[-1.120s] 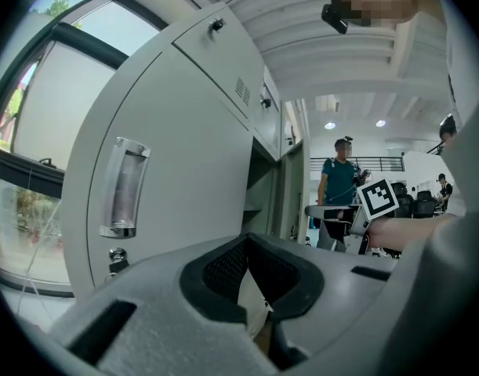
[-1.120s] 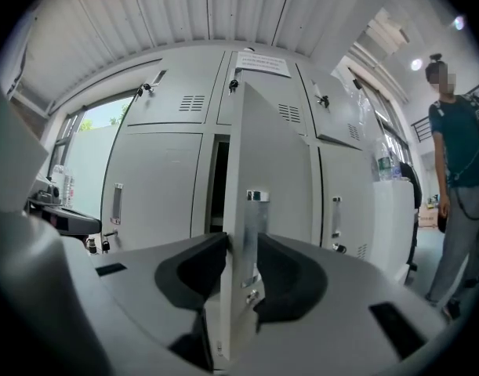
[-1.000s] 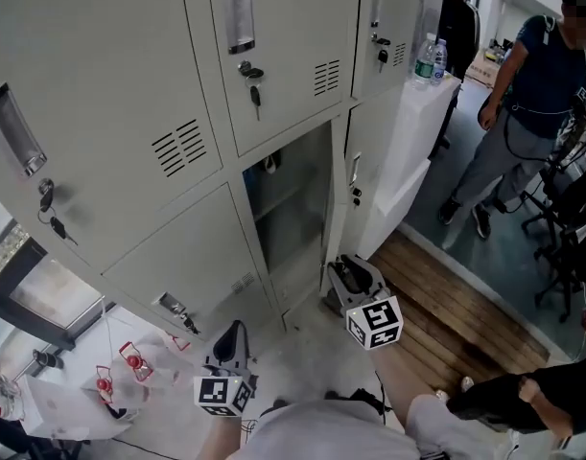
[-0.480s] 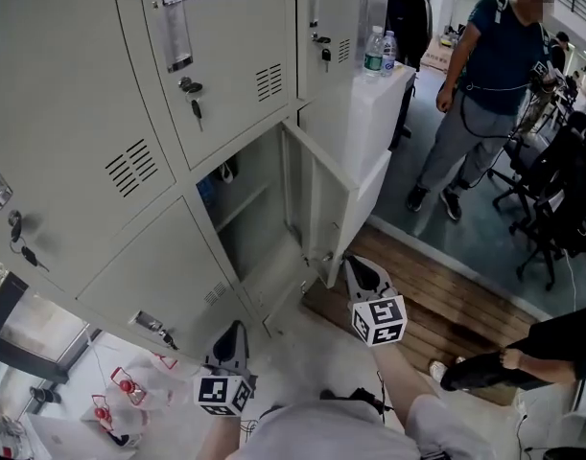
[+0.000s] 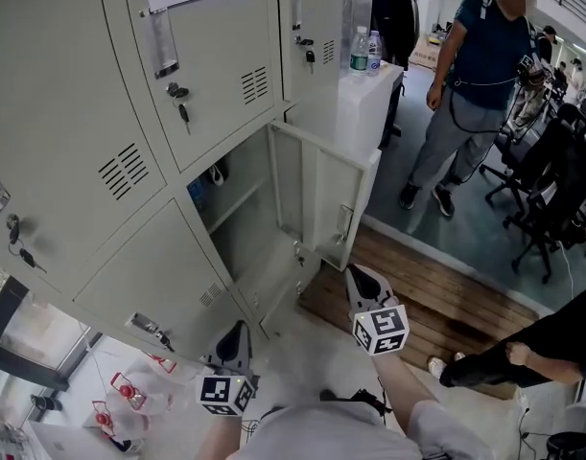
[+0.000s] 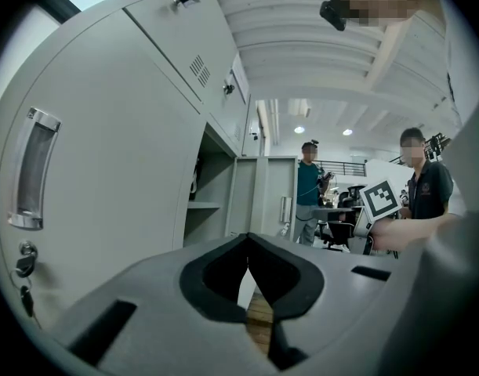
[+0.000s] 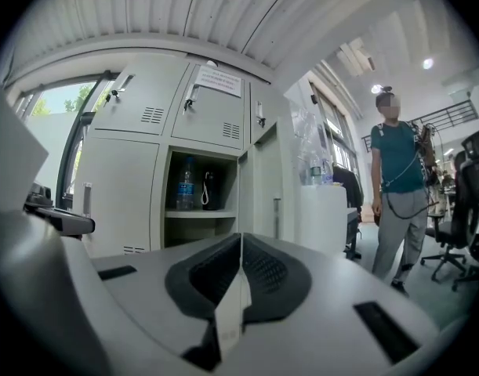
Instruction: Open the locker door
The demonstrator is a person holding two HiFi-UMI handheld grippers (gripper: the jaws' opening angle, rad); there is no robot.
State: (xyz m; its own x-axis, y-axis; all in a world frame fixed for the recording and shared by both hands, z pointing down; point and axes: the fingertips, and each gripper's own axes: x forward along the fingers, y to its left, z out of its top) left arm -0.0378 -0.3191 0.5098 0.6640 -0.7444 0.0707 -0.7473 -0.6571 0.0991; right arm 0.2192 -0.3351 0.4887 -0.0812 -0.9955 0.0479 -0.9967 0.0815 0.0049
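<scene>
The grey lower locker door (image 5: 336, 199) stands swung open to the right, its handle (image 5: 342, 223) on the outer face. The compartment (image 5: 240, 214) behind it shows a shelf. My right gripper (image 5: 360, 274) is just below and in front of the door's lower corner, apart from it. Its jaws have just closed and are shut on nothing (image 7: 241, 237). My left gripper (image 5: 237, 329) hangs lower left, near the shut neighbouring locker, also shut and empty (image 6: 247, 237). In the right gripper view a water bottle (image 7: 186, 186) and a dark flask (image 7: 210, 190) stand on the shelf beside the door (image 7: 263, 182).
A white cabinet (image 5: 369, 94) with bottles (image 5: 362, 51) stands right of the lockers. A person (image 5: 470, 75) stands beyond it, near office chairs (image 5: 551, 190). Wooden flooring (image 5: 427, 290) lies under the door. A plastic bag (image 5: 129, 391) lies lower left. Keys hang in the upper locks (image 5: 182, 113).
The locker door has swung further open to the right. My right gripper has come away from the door and closed its jaws. Both grippers shifted a little.
</scene>
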